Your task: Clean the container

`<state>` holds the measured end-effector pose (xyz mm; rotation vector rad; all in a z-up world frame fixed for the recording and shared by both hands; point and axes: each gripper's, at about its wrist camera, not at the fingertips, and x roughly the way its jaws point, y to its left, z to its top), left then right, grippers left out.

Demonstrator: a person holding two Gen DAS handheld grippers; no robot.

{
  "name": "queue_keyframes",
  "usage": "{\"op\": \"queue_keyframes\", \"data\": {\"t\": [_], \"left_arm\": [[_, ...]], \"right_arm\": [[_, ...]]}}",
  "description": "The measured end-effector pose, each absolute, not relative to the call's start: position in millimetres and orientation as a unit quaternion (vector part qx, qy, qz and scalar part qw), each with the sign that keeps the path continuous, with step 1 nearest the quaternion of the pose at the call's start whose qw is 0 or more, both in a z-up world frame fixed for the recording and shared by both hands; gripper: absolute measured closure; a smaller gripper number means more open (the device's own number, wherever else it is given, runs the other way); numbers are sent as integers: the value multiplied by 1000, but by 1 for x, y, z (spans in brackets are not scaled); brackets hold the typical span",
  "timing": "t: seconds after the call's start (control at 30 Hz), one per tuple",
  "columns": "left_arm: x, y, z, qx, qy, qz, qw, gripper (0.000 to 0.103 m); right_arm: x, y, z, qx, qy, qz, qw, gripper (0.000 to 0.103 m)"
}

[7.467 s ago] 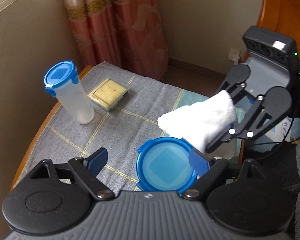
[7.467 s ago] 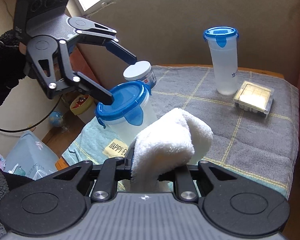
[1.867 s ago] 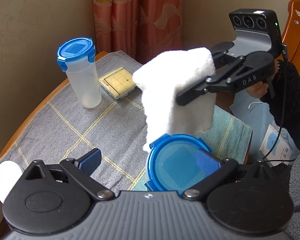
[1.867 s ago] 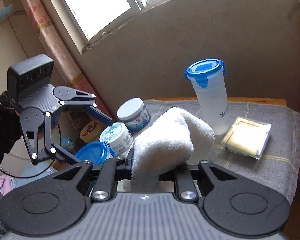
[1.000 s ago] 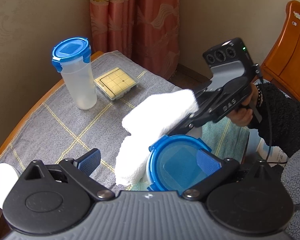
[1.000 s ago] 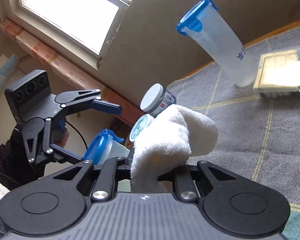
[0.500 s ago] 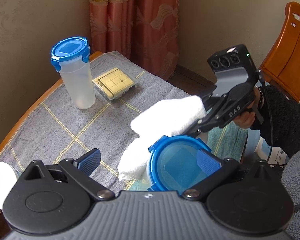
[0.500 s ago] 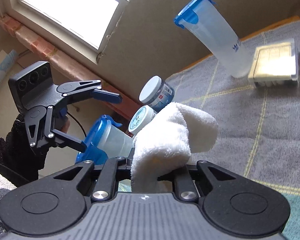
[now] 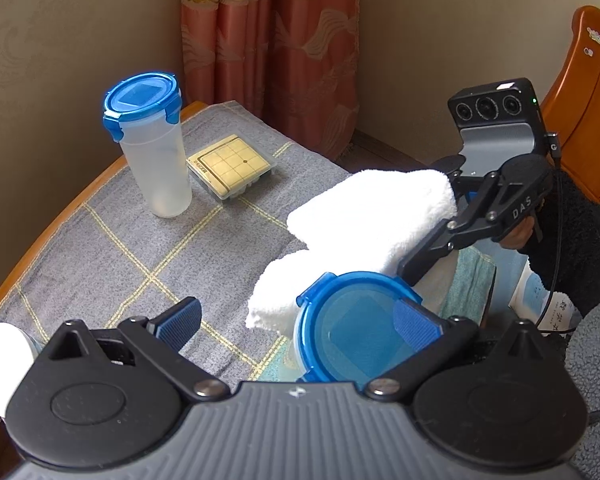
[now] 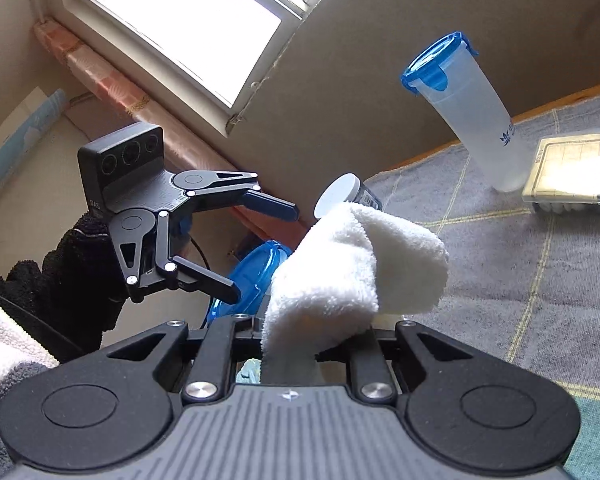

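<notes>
A clear container with a blue clip lid (image 9: pixel 356 332) stands at the table's near edge on a teal cloth. My left gripper (image 9: pixel 298 320) is open wide above it. Its right pad (image 9: pixel 416 318) lies over the lid and its left pad (image 9: pixel 180 320) is well clear. My right gripper (image 9: pixel 420 252) comes in from the right, shut on a folded white towel (image 9: pixel 372 208). The towel drapes down against the container's far-left side. In the right wrist view the towel (image 10: pixel 360 264) hides the right gripper's (image 10: pixel 312 340) fingertips, and the left gripper (image 10: pixel 262 252) has its lower finger on the lid (image 10: pixel 252 276).
A tall clear tumbler with a blue lid (image 9: pixel 156 160) and a small gridded box (image 9: pixel 232 168) stand at the back of the grey checked tablecloth (image 9: pixel 140 248). A white-lidded jar (image 9: pixel 0 360) is at the near left. A wooden chair (image 9: pixel 588 100) stands far right.
The right gripper has drifted a little up and to the right with the towel, dragging it along the container's side. The left gripper and the container have stayed put.
</notes>
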<state>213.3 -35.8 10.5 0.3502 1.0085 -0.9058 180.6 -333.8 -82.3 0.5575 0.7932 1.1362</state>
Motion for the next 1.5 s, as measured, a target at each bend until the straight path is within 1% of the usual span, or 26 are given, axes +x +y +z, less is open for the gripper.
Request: {"op": "queue_keyframes", "data": {"t": [0.2, 0.43, 0.57, 0.7, 0.8, 0.93, 1.07, 1.13, 1.33, 1.5], "left_arm": [[213, -36, 11, 161, 465, -416, 765, 0], [213, -36, 12, 162, 465, -412, 766, 0], [213, -36, 12, 160, 466, -412, 766, 0], [213, -37, 12, 161, 465, -411, 767, 0], [213, -38, 12, 160, 466, -413, 766, 0], [212, -38, 12, 159, 465, -411, 768, 0], [212, -38, 13, 160, 464, -407, 770, 0], [211, -38, 13, 160, 464, -403, 773, 0], [210, -39, 14, 155, 461, -385, 784, 0], [211, -41, 15, 151, 458, -367, 795, 0]], "right_arm": [[178, -327, -103, 249, 395, 514, 719, 82], [177, -311, -123, 210, 442, 505, 711, 82], [173, -314, -111, 200, 424, 505, 725, 81], [165, -324, -87, 201, 385, 517, 738, 81], [162, -326, -80, 192, 375, 519, 744, 79], [166, -319, -95, 192, 396, 515, 735, 79], [172, -305, -121, 176, 449, 479, 734, 79], [170, -300, -128, 173, 460, 476, 730, 79], [149, -306, -106, 162, 431, 468, 754, 79], [115, -312, -74, 139, 402, 454, 783, 83]]}}
